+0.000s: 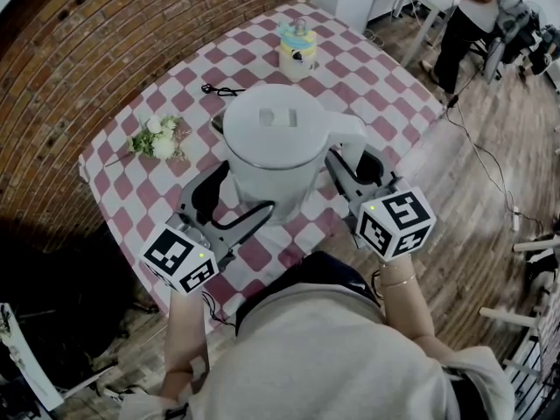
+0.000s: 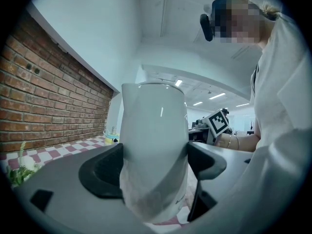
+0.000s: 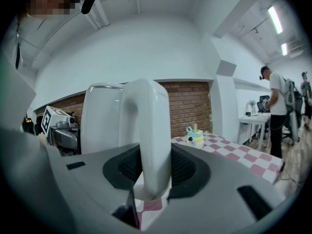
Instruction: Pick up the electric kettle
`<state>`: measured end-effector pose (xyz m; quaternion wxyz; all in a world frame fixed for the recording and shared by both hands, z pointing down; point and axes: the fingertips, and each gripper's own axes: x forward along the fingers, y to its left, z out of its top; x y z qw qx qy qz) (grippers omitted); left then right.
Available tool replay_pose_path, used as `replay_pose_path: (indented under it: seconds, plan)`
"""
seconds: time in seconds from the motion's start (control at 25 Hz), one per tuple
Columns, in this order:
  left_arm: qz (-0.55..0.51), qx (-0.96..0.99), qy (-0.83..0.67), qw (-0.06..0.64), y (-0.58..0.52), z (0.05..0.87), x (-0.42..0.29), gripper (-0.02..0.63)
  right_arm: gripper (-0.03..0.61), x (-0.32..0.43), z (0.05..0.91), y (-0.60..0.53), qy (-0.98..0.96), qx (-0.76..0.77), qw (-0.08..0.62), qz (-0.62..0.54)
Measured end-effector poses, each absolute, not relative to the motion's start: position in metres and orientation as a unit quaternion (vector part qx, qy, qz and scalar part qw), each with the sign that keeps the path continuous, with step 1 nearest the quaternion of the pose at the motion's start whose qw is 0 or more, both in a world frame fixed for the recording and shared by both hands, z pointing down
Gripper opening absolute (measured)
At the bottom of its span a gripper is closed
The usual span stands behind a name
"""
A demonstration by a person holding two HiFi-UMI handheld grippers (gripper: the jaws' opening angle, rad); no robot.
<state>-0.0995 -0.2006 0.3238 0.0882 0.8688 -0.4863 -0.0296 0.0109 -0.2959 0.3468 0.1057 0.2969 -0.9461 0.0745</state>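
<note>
Between the fingers of the right gripper point(image 3: 151, 172), the handle point(image 3: 153, 126) of the smooth white plastic electric kettle point(image 1: 271, 147) is clamped. Its likely slippery body is pinched between those of the left gripper point(image 2: 153, 172). Its weight is judged best borne by the handle.

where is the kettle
Head view, centre of the table: the kettle is between the claws, left claw clamped on its body, right claw on its handle.

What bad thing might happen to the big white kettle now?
The left gripper clamps the kettle on its smooth, rounded body, so it might slip. The right gripper pinches only the handle, so the kettle could tip. It sits toward the table edge; a drop might hit the floor.
</note>
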Motion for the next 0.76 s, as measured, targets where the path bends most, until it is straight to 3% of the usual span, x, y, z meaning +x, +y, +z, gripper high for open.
replay_pose_path:
  seconds: [0.76]
  plan:
    - [-0.019, 0.867, -0.489, 0.095, -0.206, 0.332, -0.100, 0.410, 0.137, 0.010, 0.359, -0.301, -0.947, 0.289, 0.107, 0.088]
